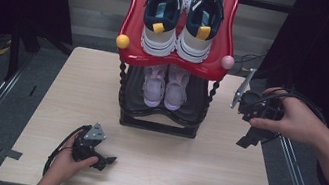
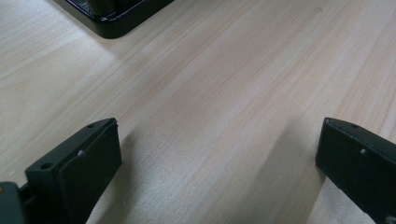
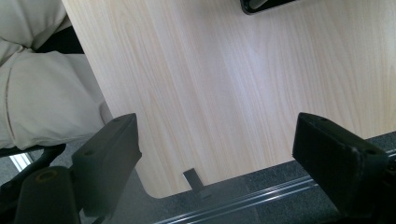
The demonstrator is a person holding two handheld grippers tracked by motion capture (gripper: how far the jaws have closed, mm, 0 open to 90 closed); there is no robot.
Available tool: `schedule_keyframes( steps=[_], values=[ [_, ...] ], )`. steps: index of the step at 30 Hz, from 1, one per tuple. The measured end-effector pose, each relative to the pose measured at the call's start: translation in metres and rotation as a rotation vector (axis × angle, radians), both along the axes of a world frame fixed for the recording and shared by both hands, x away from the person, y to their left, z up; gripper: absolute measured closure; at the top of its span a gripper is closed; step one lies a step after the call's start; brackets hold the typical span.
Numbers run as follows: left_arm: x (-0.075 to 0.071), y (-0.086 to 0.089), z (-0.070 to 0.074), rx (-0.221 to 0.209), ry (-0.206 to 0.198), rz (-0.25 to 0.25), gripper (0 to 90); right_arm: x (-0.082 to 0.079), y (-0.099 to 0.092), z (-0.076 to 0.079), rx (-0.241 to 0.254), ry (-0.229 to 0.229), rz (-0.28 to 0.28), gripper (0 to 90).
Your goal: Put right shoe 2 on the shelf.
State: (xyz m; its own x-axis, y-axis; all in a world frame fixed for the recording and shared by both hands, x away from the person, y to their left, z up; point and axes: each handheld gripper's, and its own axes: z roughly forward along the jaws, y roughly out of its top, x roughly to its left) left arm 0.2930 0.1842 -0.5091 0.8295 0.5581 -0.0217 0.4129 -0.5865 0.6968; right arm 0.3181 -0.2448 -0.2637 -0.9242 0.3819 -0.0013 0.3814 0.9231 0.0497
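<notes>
A two-shelf shoe rack (image 1: 161,122) stands at the back middle of the wooden table (image 1: 218,182). Its red top shelf (image 1: 134,21) carries a pair of navy and white sneakers (image 1: 181,14). On the black lower shelf sits a pair of pale pink sneakers (image 1: 166,86). My left gripper (image 1: 105,161) rests low on the table's front left, held in a hand, jaws open over bare wood (image 2: 219,135). A hand holds my right gripper (image 1: 252,136) above the table's right edge, tilted down, jaws open and empty (image 3: 217,126).
A yellow ball (image 1: 123,41) and a pink ball (image 1: 227,62) cap the red shelf's front corners. The rack's black base (image 2: 109,23) lies ahead of the left gripper. Below the right gripper are the table corner, a tape mark (image 3: 194,179), a floor rail (image 3: 261,198) and the person's trousers (image 3: 42,93).
</notes>
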Motion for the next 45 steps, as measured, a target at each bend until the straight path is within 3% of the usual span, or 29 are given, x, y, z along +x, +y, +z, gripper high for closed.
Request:
schedule_keyframes(
  steps=[18, 25, 45],
  values=[
    [0.000, 0.000, 0.000, 0.000, -0.001, 0.000, 0.0, -0.003, -0.003, -0.031, 0.018, 0.014, -0.024, 14.5],
    [0.000, 0.000, 0.000, 0.000, -0.001, 0.000, 0.0, -0.003, -0.004, -0.046, 0.025, -0.002, -0.021, 14.5],
    [0.000, 0.000, 0.000, -0.002, -0.003, 0.004, 0.0, -0.005, -0.010, -0.104, 0.081, 0.005, -0.072, 14.4]
  ],
)
